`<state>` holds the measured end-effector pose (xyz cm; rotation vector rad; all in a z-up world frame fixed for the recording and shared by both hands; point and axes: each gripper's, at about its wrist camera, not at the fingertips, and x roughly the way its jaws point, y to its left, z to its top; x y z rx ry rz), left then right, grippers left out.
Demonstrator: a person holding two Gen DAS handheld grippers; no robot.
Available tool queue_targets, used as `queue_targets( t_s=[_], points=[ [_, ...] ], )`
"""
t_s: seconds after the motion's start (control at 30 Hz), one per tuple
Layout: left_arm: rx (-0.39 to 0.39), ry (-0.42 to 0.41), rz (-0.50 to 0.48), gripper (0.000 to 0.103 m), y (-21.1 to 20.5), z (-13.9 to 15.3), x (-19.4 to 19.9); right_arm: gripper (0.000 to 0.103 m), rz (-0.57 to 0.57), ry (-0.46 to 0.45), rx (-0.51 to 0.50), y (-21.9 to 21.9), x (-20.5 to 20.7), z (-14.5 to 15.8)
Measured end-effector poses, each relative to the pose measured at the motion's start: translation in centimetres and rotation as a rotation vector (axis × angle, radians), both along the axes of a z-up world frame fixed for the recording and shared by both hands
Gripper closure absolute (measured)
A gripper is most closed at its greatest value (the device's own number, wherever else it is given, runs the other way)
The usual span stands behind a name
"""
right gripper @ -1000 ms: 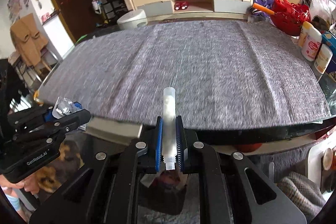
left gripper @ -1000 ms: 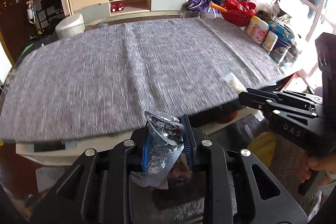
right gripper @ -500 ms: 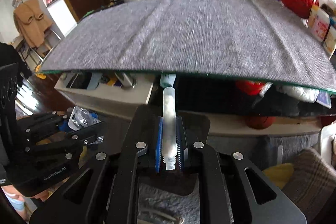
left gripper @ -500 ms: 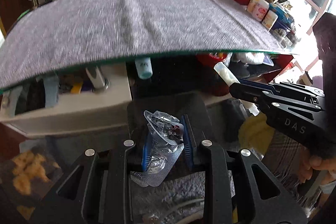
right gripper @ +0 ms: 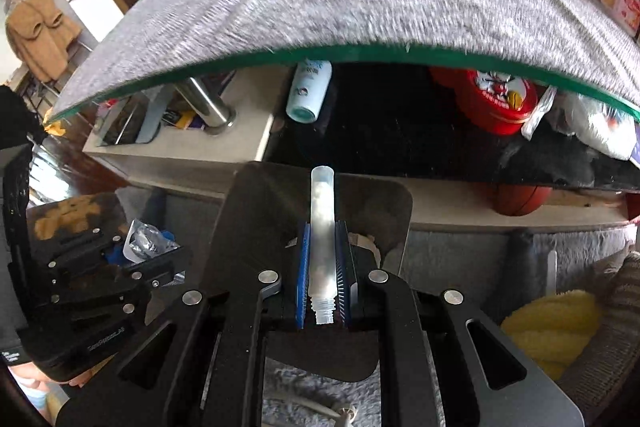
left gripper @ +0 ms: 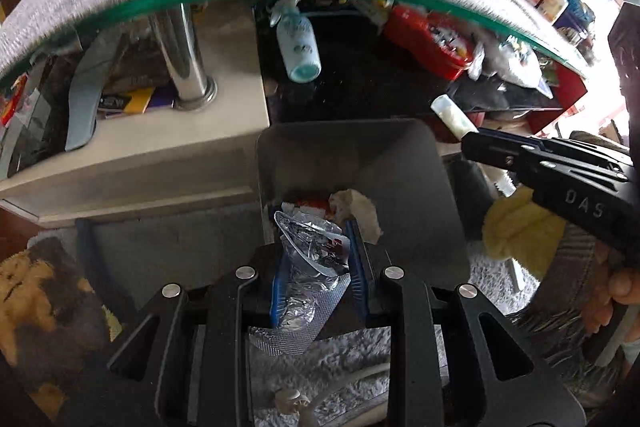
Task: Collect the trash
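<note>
Two grippers loaded: left gripper (left gripper: 318, 263) clamps a crumpled foil blister pack (left gripper: 308, 259), right gripper (right gripper: 323, 269) pinches an empty translucent tube (right gripper: 322, 227), both poised over the open dark bin (left gripper: 420, 195) on the rug below the table edge (right gripper: 360, 57). Some scraps already lie in the bin; dropping both pieces appears to be what's left, no other trash in view.

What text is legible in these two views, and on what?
"DAS": side of the right claw body, left wrist view.
Left claw body print: too blurred to read.
Pale blue bottle label: too small.
Red tin rim lettering: blurred.
Blister pack print: unreadable.
</note>
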<state>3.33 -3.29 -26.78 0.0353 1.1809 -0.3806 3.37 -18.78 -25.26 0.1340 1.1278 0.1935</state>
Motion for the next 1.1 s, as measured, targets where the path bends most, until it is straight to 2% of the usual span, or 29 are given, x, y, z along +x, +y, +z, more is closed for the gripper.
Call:
queue_targets(
  t_s=[0.43, 0.53, 0.6, 0.63, 0.67, 0.73, 0.8, 0.87, 0.97, 1.1],
  points=[
    [-0.009, 0.056, -0.017, 0.078, -0.5, -1.6, 0.8, 0.087, -0.010, 0.070, 0.061, -0.3, 1.1, -2.0],
    [-0.020, 0.068, -0.022, 0.068, -0.7, -1.9, 1.0, 0.086, -0.028, 0.097, 0.078, -0.5, 1.3, -2.6],
    [-0.024, 0.073, -0.023, 0.057, -0.7, -2.1, 1.0, 0.086, -0.043, 0.105, 0.076, -0.8, 1.4, -2.9],
    [-0.025, 0.075, -0.024, 0.053, -0.7, -2.1, 1.0, 0.078, -0.052, 0.105, 0.076, -0.9, 1.4, -3.0],
    [-0.025, 0.076, -0.025, 0.047, -0.7, -2.2, 1.0, 0.060, -0.063, 0.103, 0.075, -1.2, 1.4, -3.0],
    [-0.020, 0.071, -0.020, 0.039, -0.6, -2.2, 1.0, 0.038, -0.083, 0.086, 0.067, -1.5, 1.4, -2.7],
    [-0.004, 0.059, -0.013, 0.030, -0.4, -2.1, 1.0, 0.036, -0.099, 0.071, 0.053, -1.9, 1.5, -2.4],
    [0.008, 0.047, 0.001, 0.022, -0.2, -2.0, 1.1, 0.018, -0.129, 0.056, 0.029, -2.4, 1.5, -2.2],
    [0.015, 0.034, 0.017, 0.015, 0.3, -1.6, 1.2, 0.005, -0.152, 0.033, 0.000, -3.0, 1.4, -1.7],
    [0.026, 0.003, 0.036, 0.008, 0.7, -0.3, 1.0, 0.004, -0.161, 0.004, 0.001, -3.4, 1.2, -0.6]
  ],
)
